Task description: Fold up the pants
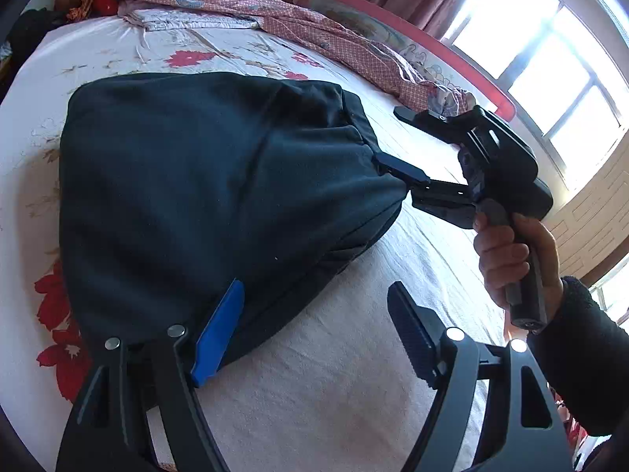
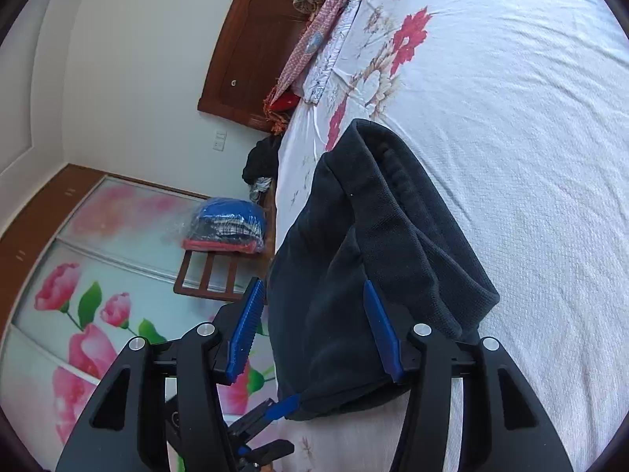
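The dark navy pants [image 1: 204, 181] lie folded in a thick bundle on the white floral bed sheet [image 1: 338, 385]. My left gripper [image 1: 318, 330] is open; its blue left finger [image 1: 220, 330] touches the near edge of the bundle, its right finger [image 1: 412, 334] hovers over bare sheet. My right gripper [image 1: 393, 137] is open at the bundle's far right edge, one finger against the cloth. In the right wrist view the pants [image 2: 354, 275] fill the gap of the open right gripper [image 2: 310, 330], and the left gripper's blue fingertip [image 2: 283, 407] touches the bundle's lower edge.
A pink checked quilt [image 1: 322, 35] and a folded pale cloth [image 1: 196, 19] lie at the head of the bed. A window [image 1: 550, 43] is on the right. Beside the bed stand a wooden chair [image 2: 212, 275] with bagged clothes [image 2: 228, 224] and a flowered wardrobe [image 2: 78, 295].
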Tool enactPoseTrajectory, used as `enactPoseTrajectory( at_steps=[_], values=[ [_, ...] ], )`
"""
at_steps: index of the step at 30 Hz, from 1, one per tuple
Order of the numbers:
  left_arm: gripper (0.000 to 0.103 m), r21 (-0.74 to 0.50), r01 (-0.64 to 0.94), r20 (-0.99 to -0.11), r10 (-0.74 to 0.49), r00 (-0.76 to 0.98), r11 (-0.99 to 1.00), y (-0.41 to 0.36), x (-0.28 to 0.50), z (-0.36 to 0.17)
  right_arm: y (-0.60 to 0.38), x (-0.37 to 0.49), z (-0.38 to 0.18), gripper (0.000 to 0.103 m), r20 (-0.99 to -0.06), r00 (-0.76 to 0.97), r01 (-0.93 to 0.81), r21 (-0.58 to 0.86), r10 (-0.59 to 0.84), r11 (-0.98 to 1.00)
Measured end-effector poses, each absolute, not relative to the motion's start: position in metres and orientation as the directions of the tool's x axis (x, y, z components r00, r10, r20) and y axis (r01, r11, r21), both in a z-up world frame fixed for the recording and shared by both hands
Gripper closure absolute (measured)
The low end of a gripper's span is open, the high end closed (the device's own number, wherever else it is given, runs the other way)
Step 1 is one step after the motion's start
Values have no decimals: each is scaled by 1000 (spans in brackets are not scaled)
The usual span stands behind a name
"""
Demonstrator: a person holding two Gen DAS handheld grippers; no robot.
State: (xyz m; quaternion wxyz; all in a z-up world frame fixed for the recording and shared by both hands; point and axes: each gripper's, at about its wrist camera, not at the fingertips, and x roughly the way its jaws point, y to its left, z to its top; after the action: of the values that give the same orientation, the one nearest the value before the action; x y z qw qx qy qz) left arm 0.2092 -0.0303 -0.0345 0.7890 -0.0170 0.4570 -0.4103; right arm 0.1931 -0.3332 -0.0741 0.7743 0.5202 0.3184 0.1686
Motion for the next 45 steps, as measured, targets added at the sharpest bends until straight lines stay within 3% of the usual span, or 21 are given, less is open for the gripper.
enactPoseTrajectory(
  at_steps=[6,9,11,13,15,18,22,26,32,35,39,45],
  values=[
    [24,-384,637,-701,-660,270,668,-34,208,-15,-310,171,-53,50,-227,701,-29,938,677,344],
    [24,-381,639,-713,-652,257,668,-35,207,-23,-301,171,-80,50,-380,641,81,897,666,434],
    [24,-397,618,-722,-647,246,678,-33,207,-25,-313,160,-100,50,-310,658,128,944,686,304],
    [24,-396,600,-715,-644,273,694,-25,202,-15,-318,141,-85,46,-286,696,100,947,659,306],
    [5,-376,567,-720,-616,318,733,-10,189,-4,-318,117,-69,12,-338,696,127,926,633,354],
    [2,-312,492,-757,-525,388,813,16,163,1,-310,83,-57,12,-423,642,161,890,640,426],
    [2,-142,324,-861,-278,426,936,46,133,-6,-291,46,-54,12,-664,515,319,735,542,598],
    [2,-11,160,-882,-85,464,987,66,105,-8,-266,23,-56,12,-783,402,425,619,475,660],
    [2,200,114,-823,103,559,973,48,91,1,-200,36,-24,12,-904,400,213,250,149,945],
    [2,244,78,-774,146,616,967,38,85,6,-177,39,-13,12,-884,467,158,121,33,980],
    [2,215,44,-722,129,680,976,33,72,4,-163,39,-5,12,-784,614,160,8,-93,987],
    [2,102,3,-707,70,704,995,33,64,-14,-164,34,2,12,-632,769,155,37,-97,987]
  ],
)
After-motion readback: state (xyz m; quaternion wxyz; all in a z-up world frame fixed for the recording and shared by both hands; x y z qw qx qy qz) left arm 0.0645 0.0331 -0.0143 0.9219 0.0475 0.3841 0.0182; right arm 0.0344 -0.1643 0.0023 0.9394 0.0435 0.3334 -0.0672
